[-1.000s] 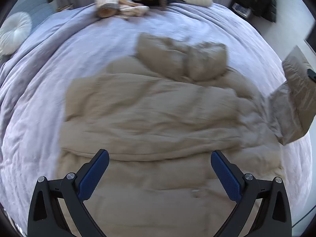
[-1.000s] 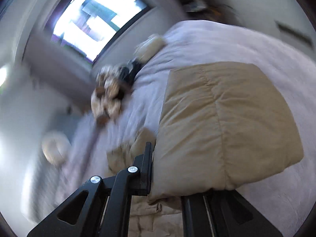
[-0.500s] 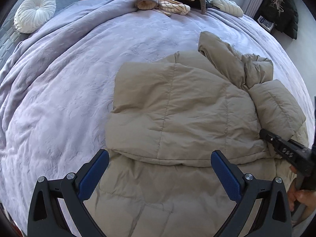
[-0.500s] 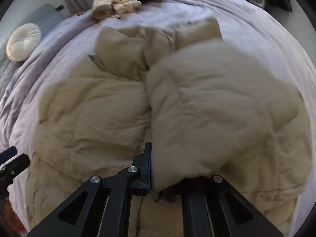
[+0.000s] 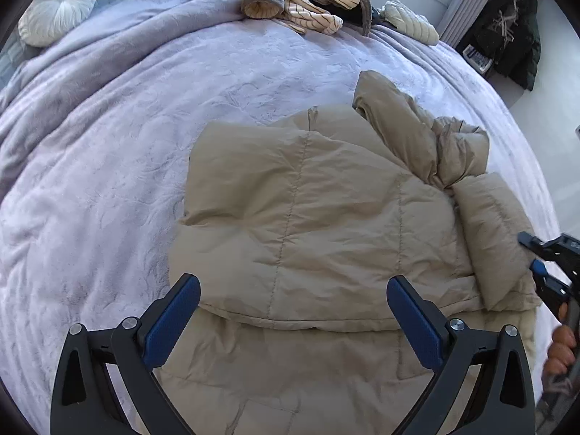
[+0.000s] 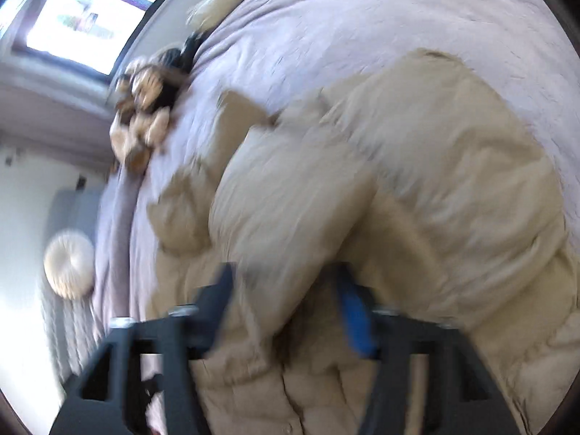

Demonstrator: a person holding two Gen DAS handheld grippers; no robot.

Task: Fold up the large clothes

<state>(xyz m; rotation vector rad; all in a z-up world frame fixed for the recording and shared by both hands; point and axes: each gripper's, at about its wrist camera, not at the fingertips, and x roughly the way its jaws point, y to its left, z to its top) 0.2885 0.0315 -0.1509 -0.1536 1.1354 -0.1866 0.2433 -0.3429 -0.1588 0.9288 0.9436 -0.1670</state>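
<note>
A beige puffer jacket (image 5: 311, 224) lies on the lilac bed, both sleeves folded over its body. My left gripper (image 5: 293, 311) is open and empty, hovering above the jacket's lower part. My right gripper (image 6: 286, 311) shows blurred in its own view, jaws apart around the end of the right sleeve (image 6: 282, 217). It also shows at the right edge of the left wrist view (image 5: 540, 264), beside the folded sleeve (image 5: 496, 239), its jaws apart there.
The lilac blanket (image 5: 145, 137) covers the bed. A pile of striped clothes (image 5: 301, 0) and a cream item (image 5: 409, 21) lie at the far end. A round white cushion (image 5: 58, 7) sits at the far left. Dark garments (image 5: 507, 43) hang at the right.
My right gripper carried the right sleeve across onto the jacket's body and has opened, letting it go. The left gripper stayed open and its view shifted to look down on the jacket.
</note>
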